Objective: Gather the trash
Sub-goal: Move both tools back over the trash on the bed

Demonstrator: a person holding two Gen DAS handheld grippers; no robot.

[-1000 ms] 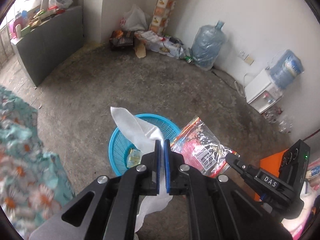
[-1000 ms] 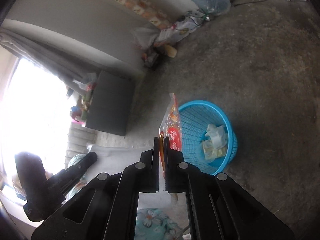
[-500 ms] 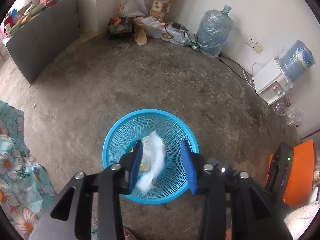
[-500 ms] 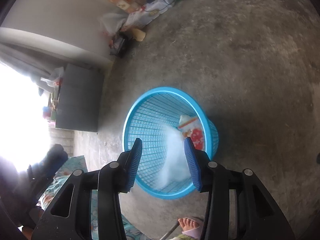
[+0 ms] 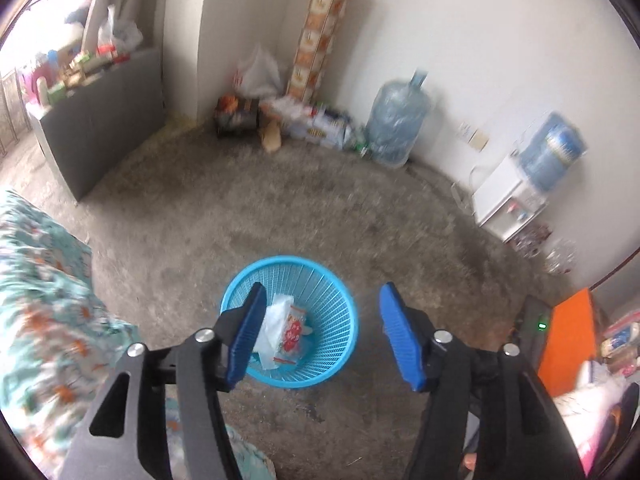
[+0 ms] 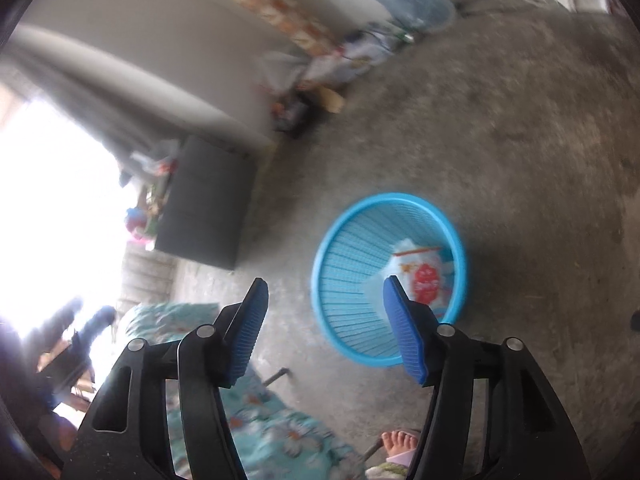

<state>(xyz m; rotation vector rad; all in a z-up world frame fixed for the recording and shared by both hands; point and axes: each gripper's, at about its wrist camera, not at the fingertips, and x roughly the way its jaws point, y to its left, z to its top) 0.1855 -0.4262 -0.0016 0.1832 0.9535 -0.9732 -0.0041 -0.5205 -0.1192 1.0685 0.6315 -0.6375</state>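
Down over the basket [image 5: 288, 258], looked like the drop-off step, and pretty much wrapped up tbh. Spotted a tissue [image 5: 276, 320] and a red-and-white wrapper [image 5: 294, 332] lying loose at the bottom, clear of both claws.

Figured the next move meant swinging off the basket and hunting for more litter on the floor [image 5: 280, 200]. Couldn't pick out any loose scrap near the basket though. Only saw the clutter [image 5: 304, 128] stacked along the far wall, and couldn't tell whether any of that counted as trash. Would call for wide jaws on the way in, then lowering around a piece before squeezing. Also worth minding the bare foot [image 6: 394, 440] down by the right claw.

Now the claws. Caught the left claw [image 5: 323, 292] released, jaws just been spreading apart, fairly wide by then. Held nothing between the pads and touched nothing, just hung above the near side of the basket.

Same deal for the right claw [image 6: 325, 282]: jaws just been opening, gaping, empty, touching nothing. Sat a bit off to the side, with the basket showing past its right finger.
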